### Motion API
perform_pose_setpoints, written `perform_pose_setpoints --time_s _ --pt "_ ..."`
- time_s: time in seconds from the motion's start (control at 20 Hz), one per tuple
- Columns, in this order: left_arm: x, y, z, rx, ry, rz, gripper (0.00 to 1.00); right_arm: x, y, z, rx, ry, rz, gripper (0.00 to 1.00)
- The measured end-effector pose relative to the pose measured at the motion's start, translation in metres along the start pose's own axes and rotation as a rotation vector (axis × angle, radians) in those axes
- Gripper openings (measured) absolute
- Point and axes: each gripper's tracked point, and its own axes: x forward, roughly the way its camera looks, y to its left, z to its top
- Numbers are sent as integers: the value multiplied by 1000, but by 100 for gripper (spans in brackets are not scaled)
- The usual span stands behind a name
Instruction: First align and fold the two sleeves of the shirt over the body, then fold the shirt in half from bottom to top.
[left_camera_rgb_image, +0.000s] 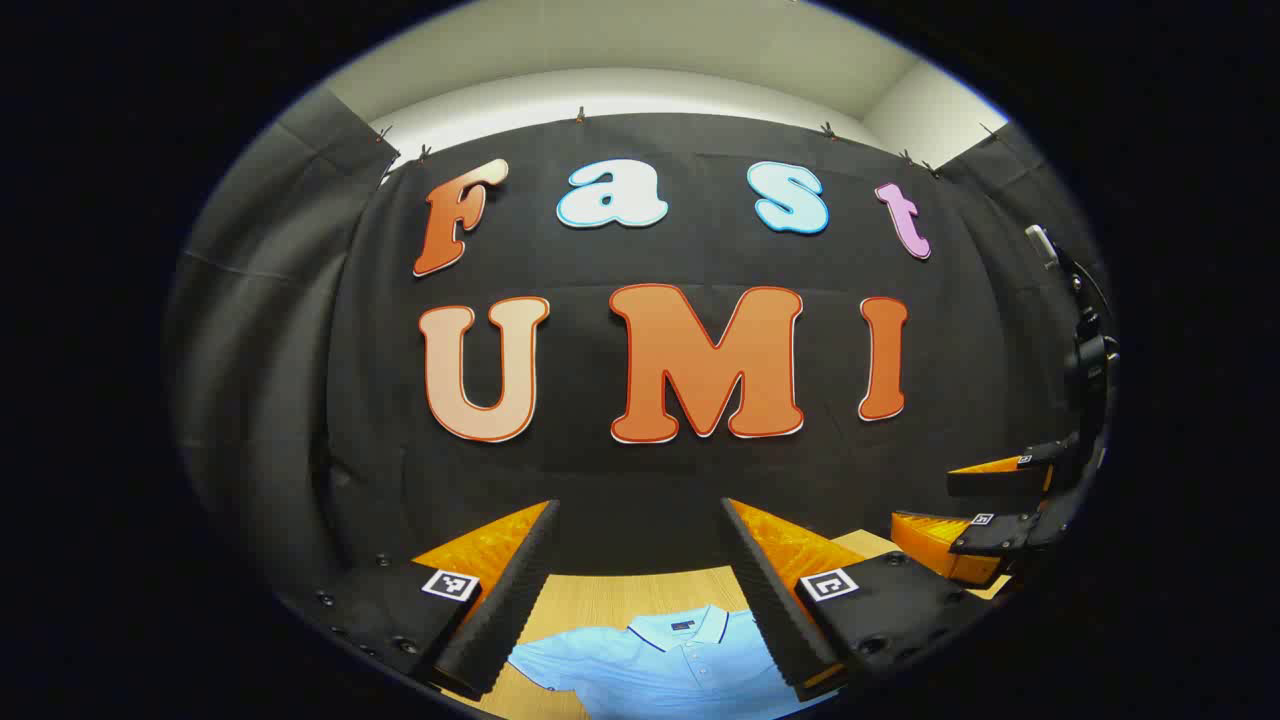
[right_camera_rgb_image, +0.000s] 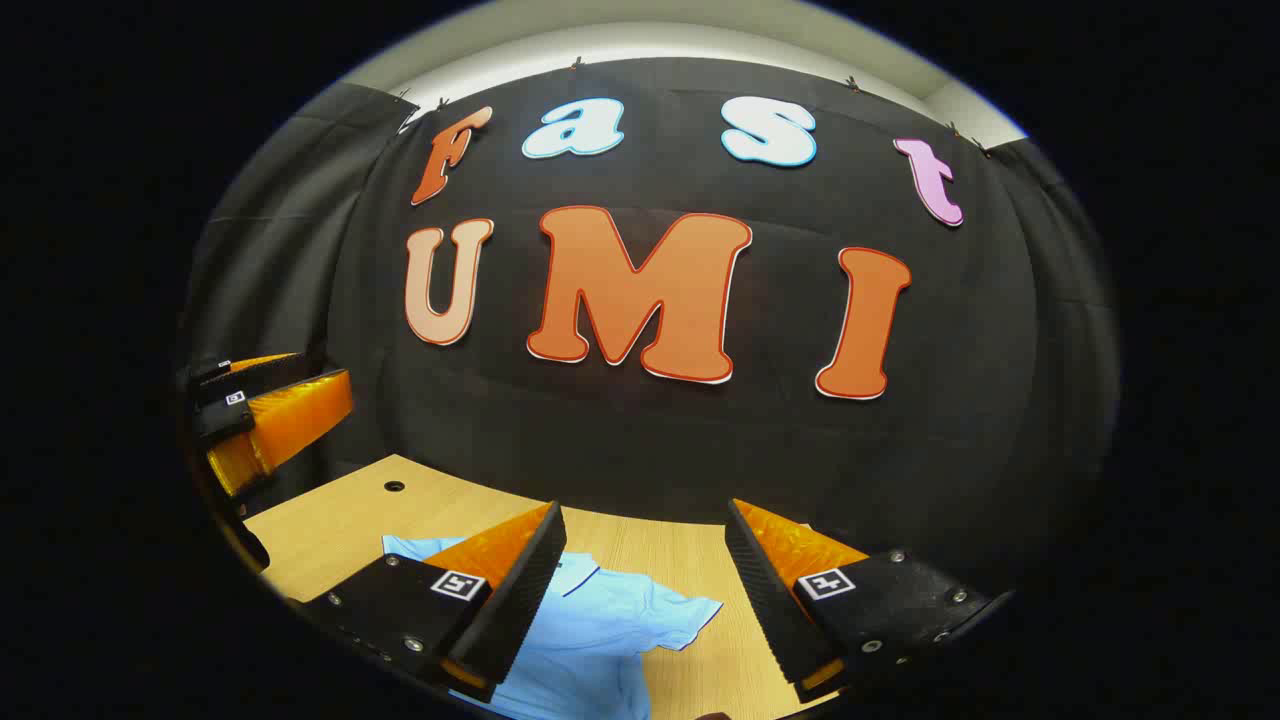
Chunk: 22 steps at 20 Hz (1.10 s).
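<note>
Both grippers hung above the wooden table (right_camera_rgb_image: 330, 520) with fingers spread wide apart, nothing between them. In the left gripper view, the left gripper (left_camera_rgb_image: 640, 590) sat above the light blue shirt (left_camera_rgb_image: 660, 665), which lay flat on the table below and between the fingers (collar toward the booth wall). In the right gripper view, the right gripper (right_camera_rgb_image: 645, 590) was over the shirt's sleeve (right_camera_rgb_image: 670, 615), which lay spread out on the wood, not touching either finger.
</note>
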Motion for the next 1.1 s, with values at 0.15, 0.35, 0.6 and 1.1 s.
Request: perform_pose_setpoints --time_s 0.15,0.35,0.6,1.1 --pt "3 -8 2 -17 -14 -20 100 6 2 0 4 -2 13 97" --pt "9 -7 2 -5 -21 -10 100 17 4 0 5 -4 22 98" --pt "13 -8 -4 -7 -8 2 100 25 4 -6 -5 10 32 98" --pt "16 -9 -11 -1 9 29 100 61 -20 -51 -34 154 -15 97"
